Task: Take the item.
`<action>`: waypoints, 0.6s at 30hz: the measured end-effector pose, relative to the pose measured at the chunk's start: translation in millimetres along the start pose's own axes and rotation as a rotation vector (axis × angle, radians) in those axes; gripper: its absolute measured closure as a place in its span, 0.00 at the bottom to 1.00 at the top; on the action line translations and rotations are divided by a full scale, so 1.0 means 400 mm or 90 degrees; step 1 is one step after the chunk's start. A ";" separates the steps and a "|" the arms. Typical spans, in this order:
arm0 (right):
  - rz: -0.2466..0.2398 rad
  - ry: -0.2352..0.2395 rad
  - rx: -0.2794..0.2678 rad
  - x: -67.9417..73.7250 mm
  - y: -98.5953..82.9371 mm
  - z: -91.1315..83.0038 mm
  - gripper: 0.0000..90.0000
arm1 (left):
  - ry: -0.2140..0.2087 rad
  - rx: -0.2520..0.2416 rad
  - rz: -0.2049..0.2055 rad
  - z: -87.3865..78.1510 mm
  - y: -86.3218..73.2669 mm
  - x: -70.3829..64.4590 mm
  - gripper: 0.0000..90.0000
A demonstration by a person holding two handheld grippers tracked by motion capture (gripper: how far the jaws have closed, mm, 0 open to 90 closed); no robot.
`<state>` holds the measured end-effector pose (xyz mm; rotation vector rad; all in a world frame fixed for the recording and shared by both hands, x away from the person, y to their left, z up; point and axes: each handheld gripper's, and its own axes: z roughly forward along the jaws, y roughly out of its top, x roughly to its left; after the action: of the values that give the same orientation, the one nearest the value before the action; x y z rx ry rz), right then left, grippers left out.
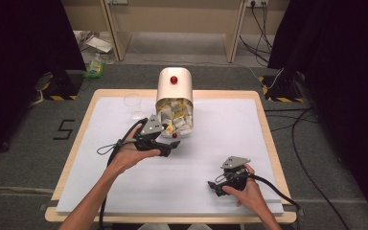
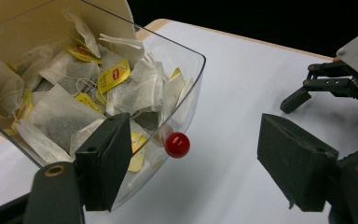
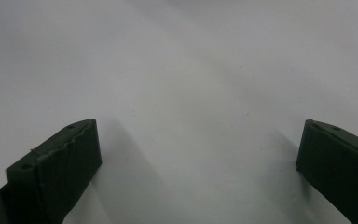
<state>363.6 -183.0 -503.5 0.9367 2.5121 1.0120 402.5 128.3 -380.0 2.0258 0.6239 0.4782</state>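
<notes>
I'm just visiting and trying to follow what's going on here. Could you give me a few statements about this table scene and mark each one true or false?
1. The clear drawer is full of tea bags. True.
2. The left gripper is clamped shut on the red knob. False: its jaws stand open, with the knob between them.
3. The right gripper rests over bare white table cover. True.
4. The right gripper holds a tea bag. False: it is open and empty.
5. An empty clear glass stands beside the cream dispenser. True.
</notes>
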 end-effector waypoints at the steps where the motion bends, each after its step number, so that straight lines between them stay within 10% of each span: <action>1: 0.000 0.000 0.000 0.000 0.000 0.000 0.00 | 0.000 0.000 0.000 0.000 0.000 0.000 0.29; 18: -0.001 0.000 0.000 0.000 0.000 0.000 0.00 | -0.013 0.010 -0.017 0.004 0.007 0.001 0.31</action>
<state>363.7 -183.0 -503.5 0.9356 2.5118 1.0118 404.5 126.2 -378.3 2.0320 0.6421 0.4373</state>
